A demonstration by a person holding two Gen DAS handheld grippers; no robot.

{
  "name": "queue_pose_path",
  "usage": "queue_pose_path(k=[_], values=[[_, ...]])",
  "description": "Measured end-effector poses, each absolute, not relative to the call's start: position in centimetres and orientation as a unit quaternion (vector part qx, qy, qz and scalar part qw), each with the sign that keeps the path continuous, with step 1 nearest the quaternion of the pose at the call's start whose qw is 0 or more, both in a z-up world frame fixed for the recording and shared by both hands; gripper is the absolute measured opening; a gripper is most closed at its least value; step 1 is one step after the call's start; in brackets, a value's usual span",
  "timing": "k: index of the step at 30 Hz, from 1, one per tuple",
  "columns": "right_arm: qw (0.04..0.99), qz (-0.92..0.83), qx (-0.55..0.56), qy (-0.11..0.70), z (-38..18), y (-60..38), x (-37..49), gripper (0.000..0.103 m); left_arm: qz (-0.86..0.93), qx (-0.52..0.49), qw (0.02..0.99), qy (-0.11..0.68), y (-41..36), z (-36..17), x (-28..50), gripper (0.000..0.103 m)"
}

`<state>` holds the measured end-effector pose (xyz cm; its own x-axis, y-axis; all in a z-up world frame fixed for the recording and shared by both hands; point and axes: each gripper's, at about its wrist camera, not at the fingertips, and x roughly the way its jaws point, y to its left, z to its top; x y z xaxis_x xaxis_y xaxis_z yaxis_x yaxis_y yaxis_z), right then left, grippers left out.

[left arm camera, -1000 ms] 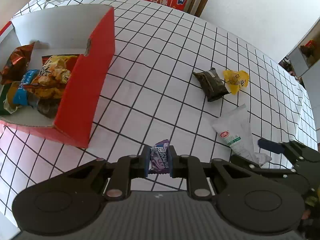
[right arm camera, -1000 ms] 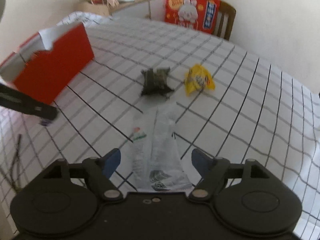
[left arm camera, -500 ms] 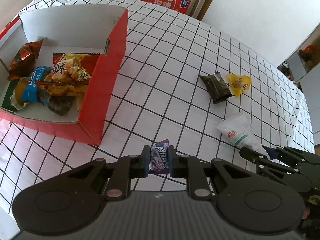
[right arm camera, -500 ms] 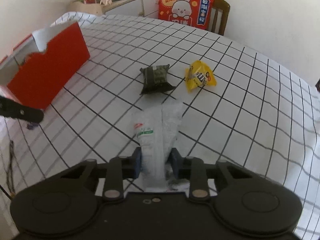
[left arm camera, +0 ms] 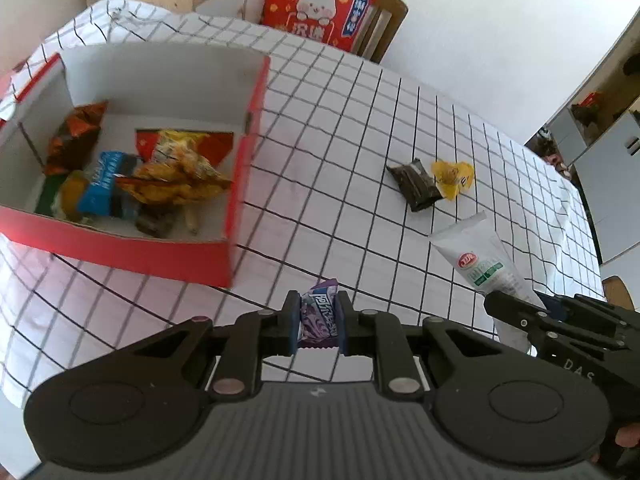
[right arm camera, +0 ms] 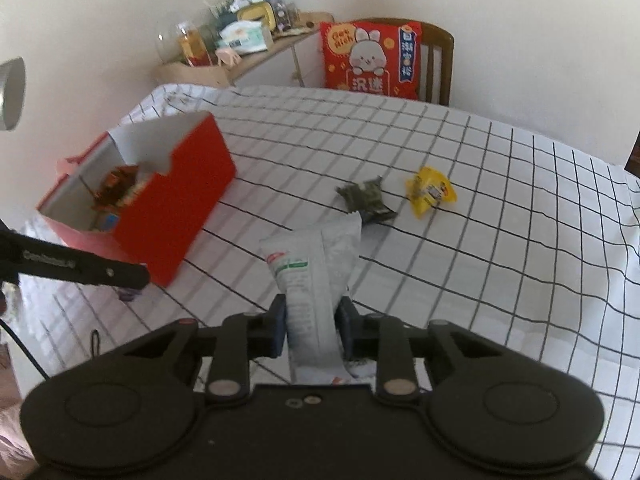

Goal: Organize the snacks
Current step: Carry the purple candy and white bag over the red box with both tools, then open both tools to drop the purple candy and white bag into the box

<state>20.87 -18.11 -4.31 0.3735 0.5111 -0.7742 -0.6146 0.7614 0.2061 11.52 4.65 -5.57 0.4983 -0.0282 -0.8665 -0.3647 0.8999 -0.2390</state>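
Purple candy [left arm camera: 319,312] sits pinched tight in the left gripper [left arm camera: 319,322], just in front of the red box [left arm camera: 120,240]. The right gripper [right arm camera: 313,330] squeezes the white packet [right arm camera: 316,276] above the table [right arm camera: 500,240]. Carry both over the box's open top, then let go low so nothing bounces out.

Left gripper [left arm camera: 319,322]: tilted steeply down above the tabletop [left arm camera: 360,128], jaws clamped on a small purple candy wrapper [left arm camera: 319,314].
Right gripper [right arm camera: 312,330]: angled down, jaws pinching the lower end of a white packet [right arm camera: 312,276], which sticks up and forward between them.
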Motion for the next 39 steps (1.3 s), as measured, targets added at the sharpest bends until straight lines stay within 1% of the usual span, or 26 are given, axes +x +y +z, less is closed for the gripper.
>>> queue_pose_path(k=[11,20,31,39], values=[[0.827,0.378,-0.044,0.413,0.3,-13.5,18.2,0.025,0.113,-0.194,0.854,0.469,8.7,-1.6,8.9,0.018],[0.824,0.404,-0.04,0.397,2.3,-8.1,17.6,0.025,0.135,-0.202,0.861,0.447,13.5,0.7,7.6,0.018],[0.817,0.422,-0.053,0.388,2.4,-0.8,18.0,0.025,0.2,-0.191,0.865,0.419,19.8,2.4,7.1,0.018],[0.812,0.424,-0.066,0.395,0.6,3.6,19.4,0.025,0.248,-0.181,0.852,0.424,23.9,1.0,8.5,0.018]])
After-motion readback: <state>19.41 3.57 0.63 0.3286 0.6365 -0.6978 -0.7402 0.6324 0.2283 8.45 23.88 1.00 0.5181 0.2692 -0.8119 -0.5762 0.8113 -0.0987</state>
